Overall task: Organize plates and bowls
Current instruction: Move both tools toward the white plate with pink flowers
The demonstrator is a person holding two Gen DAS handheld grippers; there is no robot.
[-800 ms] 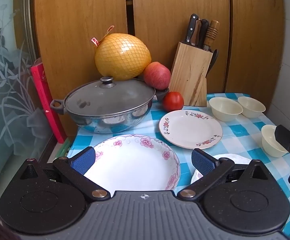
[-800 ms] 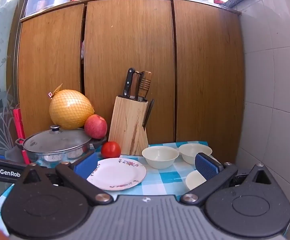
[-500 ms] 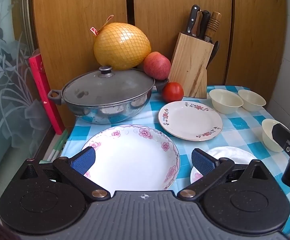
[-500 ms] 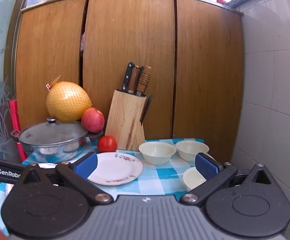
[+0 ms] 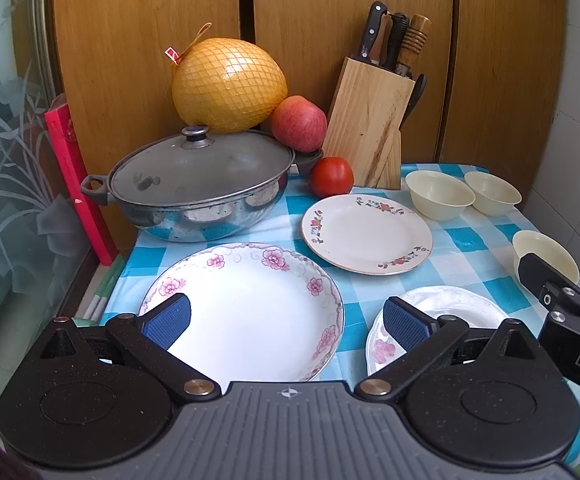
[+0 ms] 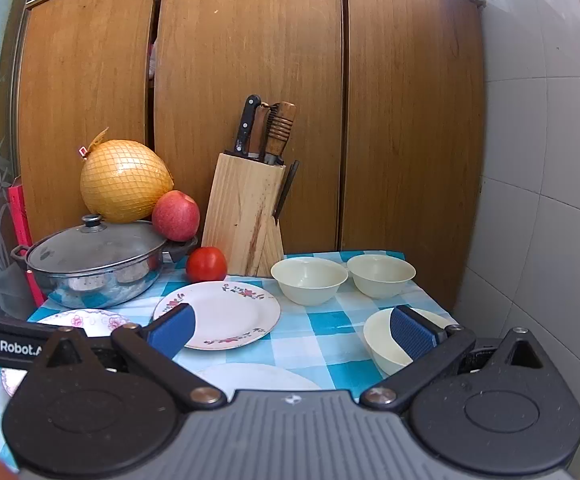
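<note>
On the blue checked cloth lie a large pink-flowered plate [image 5: 249,304], a smaller flowered plate [image 5: 366,234] and a small white plate [image 5: 450,308] at the front right. Two cream bowls [image 5: 438,200] [image 5: 492,192] stand side by side at the back right, a third cream bowl [image 5: 546,254] nearer the right edge. My left gripper [image 5: 285,318] is open and empty above the large plate. My right gripper [image 6: 290,332] is open and empty; its right pad is in front of the third bowl [image 6: 382,340]. The smaller flowered plate [image 6: 225,314] lies ahead of it.
A lidded steel pot [image 5: 197,188] stands at the back left with a netted pomelo [image 5: 229,84] and an apple [image 5: 298,122] behind it. A tomato [image 5: 332,176] and a wooden knife block [image 5: 370,116] stand before the wooden cabinet doors. A tiled wall bounds the right.
Both grippers have drawn back and tilted down a little, so more of the table and the front white plate shows. Nothing on the table has moved.
</note>
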